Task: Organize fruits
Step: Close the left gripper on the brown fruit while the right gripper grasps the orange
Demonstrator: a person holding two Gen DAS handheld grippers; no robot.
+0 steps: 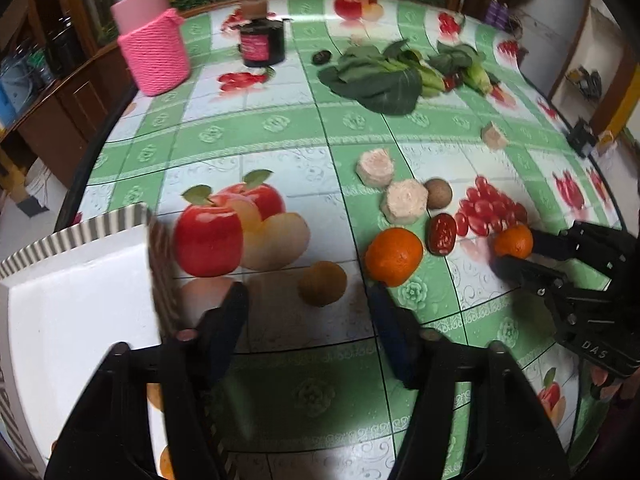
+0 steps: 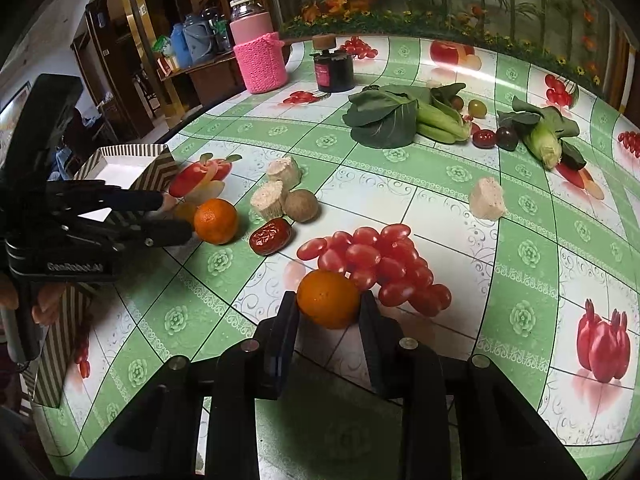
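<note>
My right gripper [image 2: 329, 305] is shut on a small orange [image 2: 329, 299] beside a bunch of red grape tomatoes [image 2: 380, 266]; it also shows in the left wrist view [image 1: 513, 241]. My left gripper [image 1: 308, 294] is open, with a brown round fruit [image 1: 322, 283] between its fingertips and a bigger orange [image 1: 394, 256] just beyond its right finger. A red date [image 1: 442, 233], a second brown fruit [image 1: 438, 193] and pale cut chunks [image 1: 404, 201] lie nearby. The white striped box [image 1: 72, 280] stands at left.
Leafy greens [image 2: 384, 118], corn [image 2: 544, 146], dark tomatoes [image 2: 496, 138], a black jar [image 2: 334, 68] and a pink knit-covered jar [image 2: 260, 56] stand at the back. Another pale chunk [image 2: 486, 199] lies at mid-right. The table edge curves on the left.
</note>
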